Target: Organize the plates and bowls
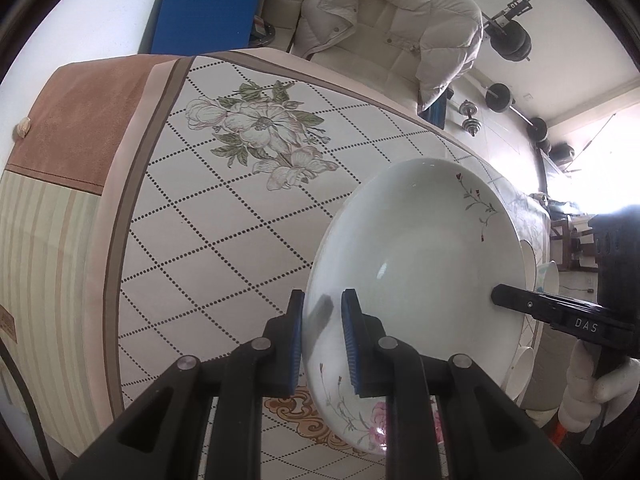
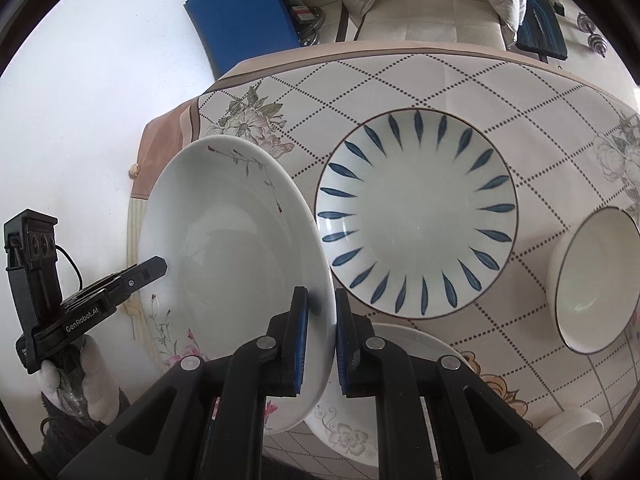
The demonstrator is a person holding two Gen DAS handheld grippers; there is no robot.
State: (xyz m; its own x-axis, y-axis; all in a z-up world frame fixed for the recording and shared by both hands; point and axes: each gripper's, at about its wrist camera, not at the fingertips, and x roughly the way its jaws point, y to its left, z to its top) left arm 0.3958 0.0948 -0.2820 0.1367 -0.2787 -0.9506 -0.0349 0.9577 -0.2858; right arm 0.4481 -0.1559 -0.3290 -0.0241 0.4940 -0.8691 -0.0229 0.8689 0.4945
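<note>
While both grippers clamp the same white floral plate [image 1: 416,264], it hangs tilted above the table [image 1: 224,216], clear of the patterned cloth. The left gripper [image 1: 323,344] has its blue pads pressed on either face of the plate's left rim, one pad inside the dish and one behind it. The right gripper [image 2: 322,344] pinches the opposite rim in the same way – its two pads drawn together on the thin edge, with only the porcelain between them.

In the left wrist view the right gripper's black fingers reach in from the right, and a white-gloved hand [image 1: 588,392] grips its handle. In the right wrist view the left gripper appears at the left edge, also held by a gloved hand [image 2: 86,380].

The plate carries a thin sprig along its far rim and pink flowers on the near rim. Beyond it on the table lies a larger plate with blue leaf strokes [image 2: 416,212], flat and to the right of the held one. A white bowl with a dark rim [image 2: 596,280] sits further right – apart from the leaf plate. Under the right gripper lies another plate with grey flowers [image 2: 352,436], partly hidden. A padded white jacket [image 1: 384,20] rests on the pale sofa on the far side of the table.
</note>
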